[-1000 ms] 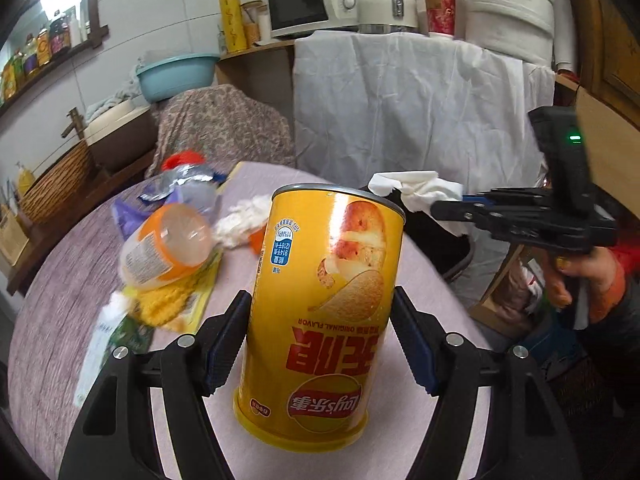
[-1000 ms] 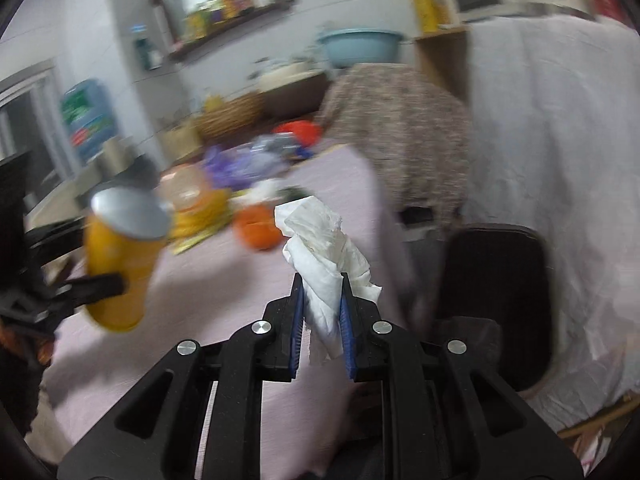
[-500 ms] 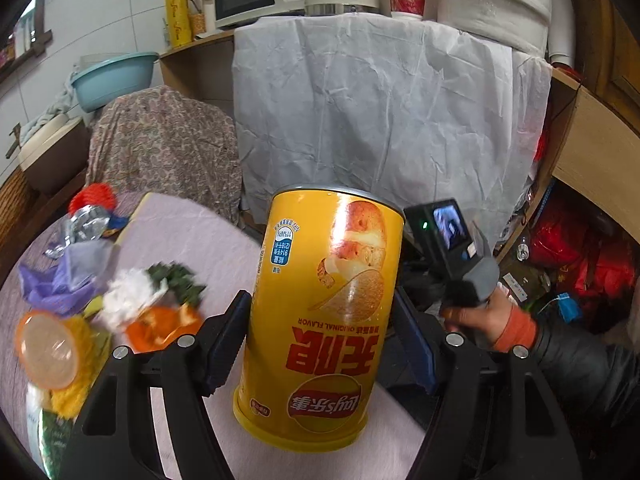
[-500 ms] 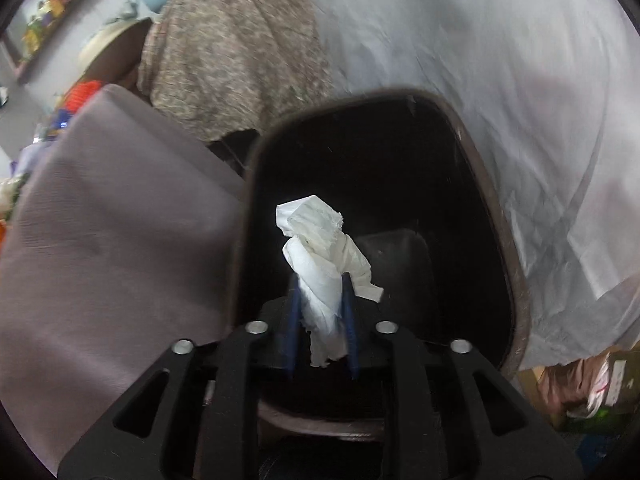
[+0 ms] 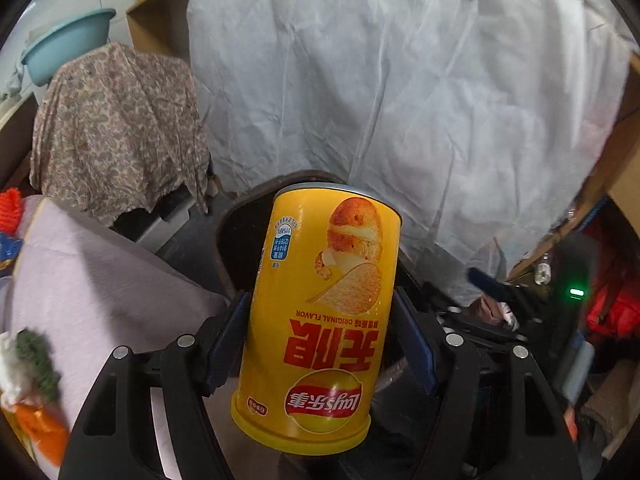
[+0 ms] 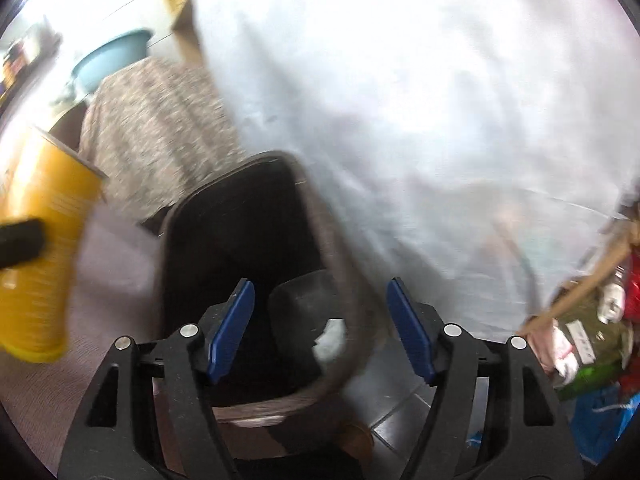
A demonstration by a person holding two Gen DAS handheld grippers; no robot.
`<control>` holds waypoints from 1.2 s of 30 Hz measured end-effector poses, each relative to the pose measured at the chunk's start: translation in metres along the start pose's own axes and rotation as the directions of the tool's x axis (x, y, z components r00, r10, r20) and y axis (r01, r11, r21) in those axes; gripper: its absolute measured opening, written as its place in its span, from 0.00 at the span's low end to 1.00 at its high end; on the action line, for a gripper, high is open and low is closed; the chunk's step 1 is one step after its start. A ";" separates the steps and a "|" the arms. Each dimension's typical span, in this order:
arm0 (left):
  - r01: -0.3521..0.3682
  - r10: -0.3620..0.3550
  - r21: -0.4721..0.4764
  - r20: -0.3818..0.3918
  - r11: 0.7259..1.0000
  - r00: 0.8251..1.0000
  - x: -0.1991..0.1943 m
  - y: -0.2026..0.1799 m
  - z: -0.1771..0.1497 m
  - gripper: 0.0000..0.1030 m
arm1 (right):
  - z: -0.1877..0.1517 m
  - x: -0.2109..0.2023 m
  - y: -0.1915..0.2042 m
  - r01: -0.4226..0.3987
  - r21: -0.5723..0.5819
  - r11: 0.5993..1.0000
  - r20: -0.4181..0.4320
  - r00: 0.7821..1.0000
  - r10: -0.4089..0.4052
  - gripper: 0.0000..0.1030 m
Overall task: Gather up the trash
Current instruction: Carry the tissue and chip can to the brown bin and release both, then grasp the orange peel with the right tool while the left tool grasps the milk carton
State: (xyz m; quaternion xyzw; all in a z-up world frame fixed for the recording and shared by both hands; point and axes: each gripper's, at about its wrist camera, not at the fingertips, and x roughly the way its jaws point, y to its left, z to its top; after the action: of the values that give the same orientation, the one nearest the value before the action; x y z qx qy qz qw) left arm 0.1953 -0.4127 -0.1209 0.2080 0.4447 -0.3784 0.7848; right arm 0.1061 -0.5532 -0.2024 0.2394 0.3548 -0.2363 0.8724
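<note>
My left gripper [image 5: 320, 340] is shut on a yellow chip can [image 5: 320, 320], printed upside down, held in the air over the table's edge and in front of the dark trash bin [image 5: 240, 236]. The can also shows at the left of the right wrist view [image 6: 44, 248]. My right gripper [image 6: 320, 328] is open and empty above the trash bin [image 6: 344, 280]. A crumpled white tissue [image 6: 330, 338] lies inside the bin, below the fingers.
The pink-clothed table [image 5: 92, 280] is at the left with food scraps [image 5: 32, 380] on it. A white sheet [image 5: 400, 100] hangs behind the bin. A patterned cloth [image 5: 116, 140] drapes a chair. Clutter and bags [image 6: 592, 336] lie at the right.
My right gripper opened and the tissue dropped into the bin. My left gripper carried the can further right, off the table toward the bin.
</note>
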 end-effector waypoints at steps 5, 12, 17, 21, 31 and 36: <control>-0.033 0.029 -0.031 -0.120 0.999 0.992 0.058 -0.011 0.009 0.67 | 0.004 -0.009 -0.025 0.024 0.048 0.999 0.031 0.999 -0.025 0.67; -0.077 0.057 -0.067 -0.261 0.995 0.964 0.122 -0.007 0.003 0.67 | 0.002 -0.019 -0.041 0.018 0.084 0.996 0.047 0.999 -0.022 0.67; -0.078 0.054 -0.062 -0.315 0.995 0.948 0.134 -0.005 -0.001 0.68 | 0.000 -0.024 -0.039 -0.001 0.073 0.997 0.055 0.998 -0.004 0.67; -0.067 0.050 -0.052 -0.276 0.996 0.960 0.122 -0.011 0.001 0.80 | 0.002 -0.031 -0.036 0.004 0.068 0.998 0.077 0.997 -0.009 0.67; -0.033 0.018 -0.108 -0.139 0.994 0.990 0.065 0.007 0.017 0.83 | 0.016 -0.073 -0.033 0.007 0.091 0.996 0.185 0.982 -0.024 0.72; 0.035 -0.039 -0.116 -0.032 0.993 0.999 -0.008 0.019 0.014 0.85 | 0.024 -0.099 -0.027 -0.022 0.116 0.993 0.235 0.972 -0.006 0.73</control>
State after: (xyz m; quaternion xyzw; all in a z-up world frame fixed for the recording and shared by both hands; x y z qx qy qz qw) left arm 0.2149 -0.4073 -0.1068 0.1602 0.4829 -0.3630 0.7806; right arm 0.0394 -0.5642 -0.1219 0.2623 0.2333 -0.2801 0.8935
